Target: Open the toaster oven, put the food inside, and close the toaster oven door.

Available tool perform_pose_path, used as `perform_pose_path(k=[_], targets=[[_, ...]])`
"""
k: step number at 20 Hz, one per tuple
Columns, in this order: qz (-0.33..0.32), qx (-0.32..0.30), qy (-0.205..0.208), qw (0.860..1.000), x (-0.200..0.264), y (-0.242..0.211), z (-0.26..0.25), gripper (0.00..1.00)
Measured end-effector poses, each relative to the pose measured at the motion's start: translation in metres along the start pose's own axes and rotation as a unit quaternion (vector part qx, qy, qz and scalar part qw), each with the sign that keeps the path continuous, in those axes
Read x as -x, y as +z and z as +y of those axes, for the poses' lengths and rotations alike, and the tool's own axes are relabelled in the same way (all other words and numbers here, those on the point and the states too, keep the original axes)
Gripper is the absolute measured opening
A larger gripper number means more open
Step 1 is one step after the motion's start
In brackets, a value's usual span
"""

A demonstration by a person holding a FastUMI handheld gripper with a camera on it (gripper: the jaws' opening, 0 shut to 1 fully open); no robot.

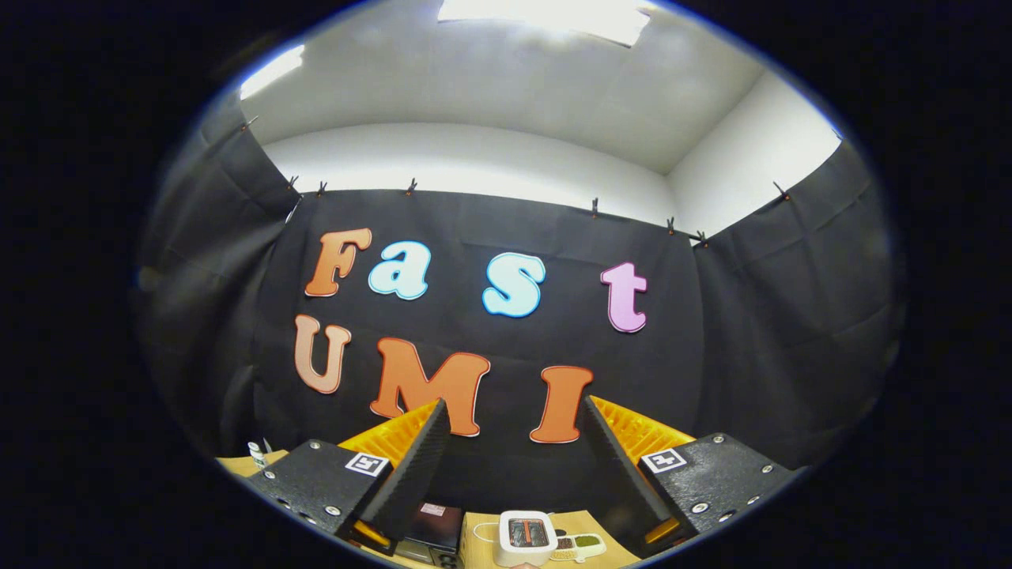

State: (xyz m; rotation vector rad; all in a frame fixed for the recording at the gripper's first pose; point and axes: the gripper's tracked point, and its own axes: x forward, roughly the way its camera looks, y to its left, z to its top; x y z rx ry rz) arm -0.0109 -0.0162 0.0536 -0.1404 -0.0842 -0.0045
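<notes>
Claw spread, empty; below, tan table with white tray, dark toaster oven; white ceiling.

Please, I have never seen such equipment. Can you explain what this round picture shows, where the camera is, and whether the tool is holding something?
The camera rides on a hand-held gripper, a tool that a person carries, and it looks forward along the tool's two fingers. These are the two dark wedges rising from below. They stand wide apart and nothing is between them, so the gripper is open and holds nothing.

Beyond the fingers hangs black cloth, the wall of the booth, with a white wall and ceiling above.

Low between the fingers you see a wooden table. On it stand a small white tray with food and, beside it, a dark appliance, probably the toaster oven, though little of it is visible. The tool points well above the table.
</notes>
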Motion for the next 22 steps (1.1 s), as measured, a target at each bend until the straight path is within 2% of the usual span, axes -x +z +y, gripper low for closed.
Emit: perform_pose_path(k=[6,22], targets=[[-0.038,-0.005,0.006,0.999,0.004,0.016,0.000,1.00],[0.008,-0.026,0.027,0.999,-0.017,-0.018,0.021,1.00]])
